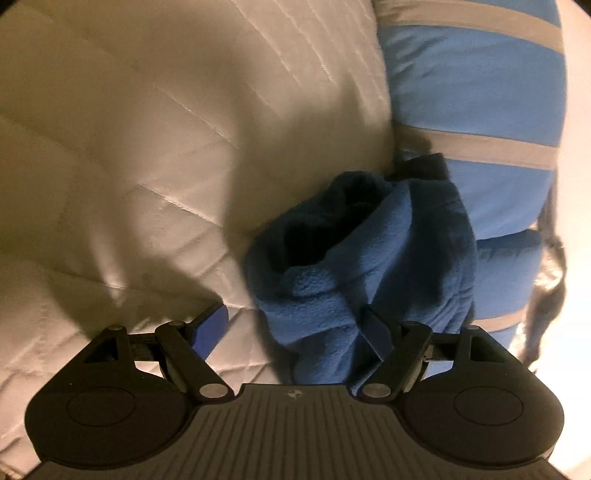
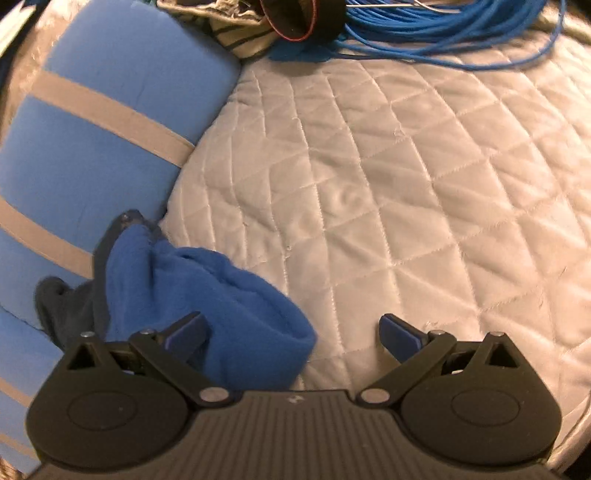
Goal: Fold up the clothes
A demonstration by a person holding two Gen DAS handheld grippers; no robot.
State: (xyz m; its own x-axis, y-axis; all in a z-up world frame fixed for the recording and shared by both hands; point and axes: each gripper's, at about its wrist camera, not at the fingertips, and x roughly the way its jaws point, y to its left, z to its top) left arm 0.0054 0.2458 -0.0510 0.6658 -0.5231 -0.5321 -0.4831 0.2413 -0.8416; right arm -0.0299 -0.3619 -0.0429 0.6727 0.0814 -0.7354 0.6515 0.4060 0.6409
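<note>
A crumpled blue fleece garment lies bunched on the quilted white bed cover, against a light-blue roll. My left gripper is open, low over the near edge of the fleece; its right finger rests against the cloth, its left finger over bare quilt. In the right wrist view the same fleece sits at lower left. My right gripper is open too, its left finger on the fleece and its right finger above the quilted cover. Neither gripper holds anything.
A light-blue padded roll with grey bands runs along the fleece's far side, also in the left wrist view. A dark strap hangs by it. Coiled blue cable and striped cloth lie at the bed's far end.
</note>
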